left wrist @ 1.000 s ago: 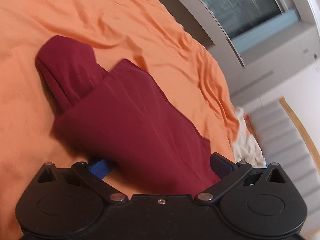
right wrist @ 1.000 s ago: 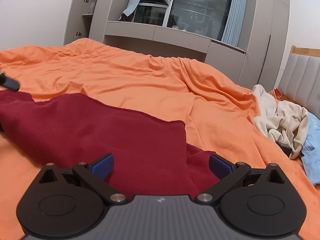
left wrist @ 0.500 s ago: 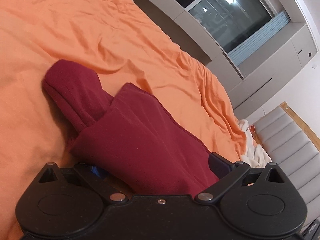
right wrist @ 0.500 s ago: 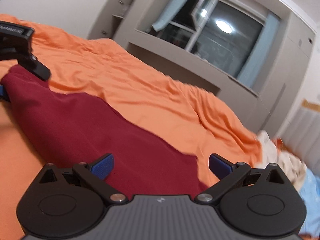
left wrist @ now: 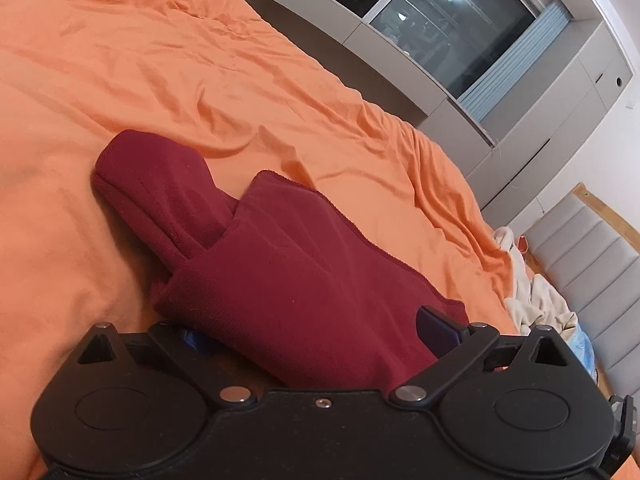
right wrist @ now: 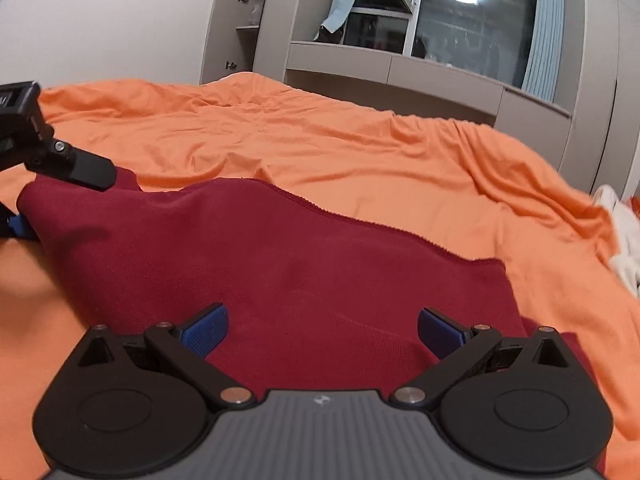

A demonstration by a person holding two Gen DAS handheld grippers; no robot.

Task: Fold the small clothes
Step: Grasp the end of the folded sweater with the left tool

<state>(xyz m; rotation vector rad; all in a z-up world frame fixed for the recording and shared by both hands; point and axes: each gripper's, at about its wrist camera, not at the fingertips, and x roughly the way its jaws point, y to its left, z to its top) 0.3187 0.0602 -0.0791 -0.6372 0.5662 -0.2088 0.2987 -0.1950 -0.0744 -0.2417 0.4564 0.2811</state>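
- The maroon garment is draped between the left gripper's fingers, which are spread wide; whether any cloth is pinched cannot be told.
- The right gripper is held released over the same cloth, nothing clasped.
- The garment is laid part-folded on the orange bed, probably for flattening.
- Other clothes are piled at the bed's far edge.

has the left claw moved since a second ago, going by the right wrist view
Yes. The left claw has come further into view at the left edge, over the red garment, against the orange bedsheet.
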